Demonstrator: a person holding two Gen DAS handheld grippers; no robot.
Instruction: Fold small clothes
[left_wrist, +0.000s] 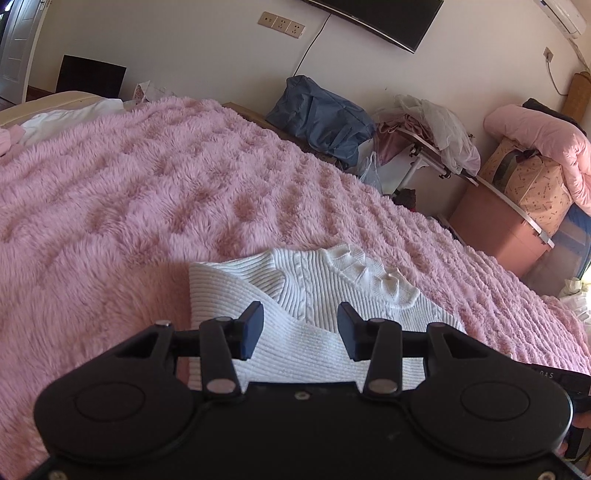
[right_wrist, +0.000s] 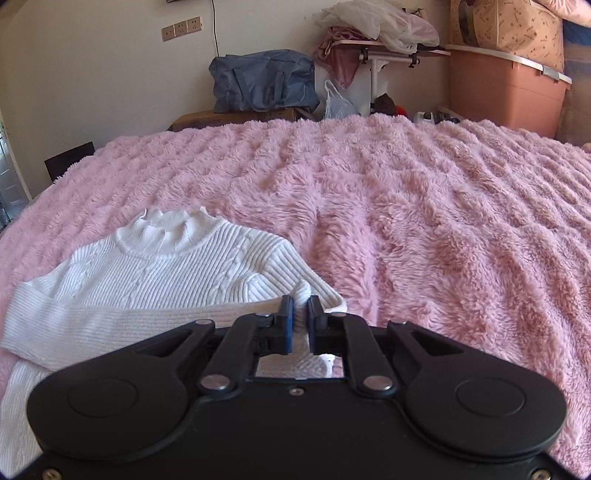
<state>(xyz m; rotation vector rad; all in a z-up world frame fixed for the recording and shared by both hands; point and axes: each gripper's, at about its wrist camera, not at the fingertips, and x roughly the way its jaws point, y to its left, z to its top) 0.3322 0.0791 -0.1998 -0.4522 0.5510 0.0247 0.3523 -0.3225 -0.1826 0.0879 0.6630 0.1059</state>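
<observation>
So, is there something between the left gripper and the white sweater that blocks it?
Nothing visible does. The left gripper hangs open directly over the white sweater, with only knit fabric showing between its fingers. The pink blanket around the sweater is bare nearby. The right gripper is shut on the sweater's edge.

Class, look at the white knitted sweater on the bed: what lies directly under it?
The white ribbed sweater rests on a fluffy pink blanket, which shows all around it. One sleeve is folded across its front. Whatever is beneath the blanket is covered.
</observation>
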